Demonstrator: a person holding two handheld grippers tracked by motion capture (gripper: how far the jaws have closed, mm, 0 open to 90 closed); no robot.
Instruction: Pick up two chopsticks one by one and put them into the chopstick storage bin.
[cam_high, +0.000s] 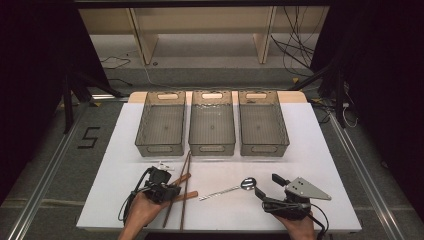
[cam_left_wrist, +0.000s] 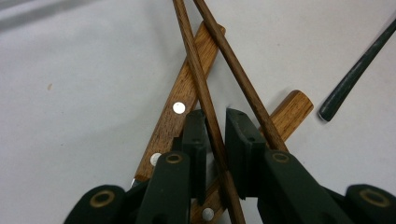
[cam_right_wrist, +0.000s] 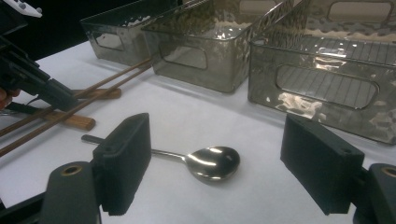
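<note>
Lying on a white table top (cam_high: 320, 150), the cutlery sits at the near edge, where a person's two hands come in. Taking the spoon (cam_high: 247, 184) as the marker: it rests bowl-up on the bare white surface, its handle running away to its left. Just right of it the right gripper (cam_high: 267, 185) hovers with its jaws spread wide and nothing between them; in the right gripper view the spoon's bowl (cam_right_wrist: 212, 163) lies in the gap ahead of the pads, untouched. Well left of the spoon, the left gripper (cam_high: 172, 190) has its jaws drawn in close around one of two wooden chopsticks (cam_left_wrist: 205, 98); the pads flank the stick tightly, though whether they press on it I cannot tell. That chopstick crosses over two wooden-handled utensils (cam_left_wrist: 180, 107) lying flat on the table.

Beyond the spoon, three smoky clear bins (cam_high: 212, 125) stand side by side across the far half of the table, handle cut-outs facing forward. Farther off is a grey floor with a metal rail (cam_high: 45, 175), loose cables (cam_high: 295, 50) and a pale wooden shelf frame (cam_high: 200, 30) against a dark room.
</note>
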